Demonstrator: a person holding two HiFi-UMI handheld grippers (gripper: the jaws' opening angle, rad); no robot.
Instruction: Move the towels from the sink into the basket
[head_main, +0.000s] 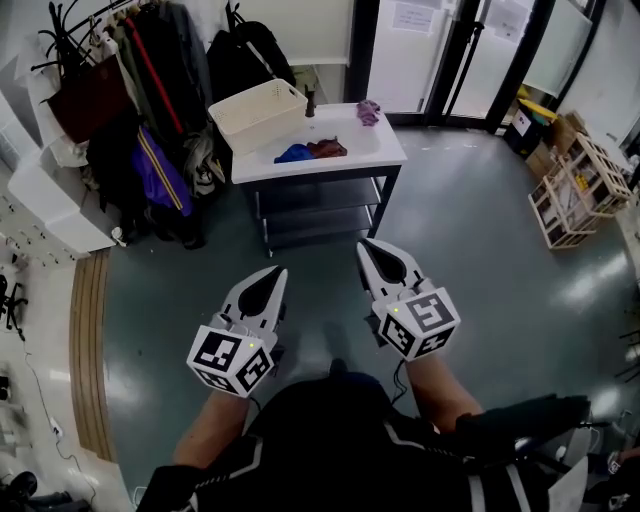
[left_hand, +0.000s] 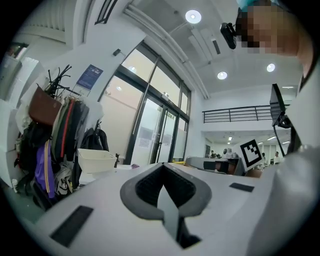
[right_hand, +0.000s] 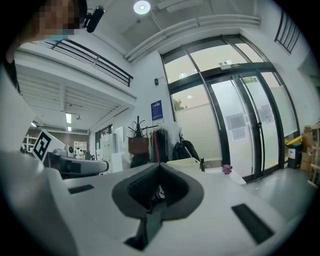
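Both clenched empty — left gripper (head_main: 272, 280), right gripper (head_main: 372, 252) — above glossy grey floor (head_main: 470, 250), white table (head_main: 385, 150) and basket (head_main: 258, 115) ahead.

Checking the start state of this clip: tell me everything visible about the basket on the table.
The basket is cream, rectangular and open-topped, plastic by the look, with flaring walls. It stands upright on the left end of the white table, apparently empty. The blue and red towels lie just beside it, apparently not touching it.

Glossy grey-green floor (head_main: 480, 250); white steel-framed bench (head_main: 385, 150) far centre; loaded coat rack (head_main: 130, 90) far left; glass doors (head_main: 470, 50) far right.
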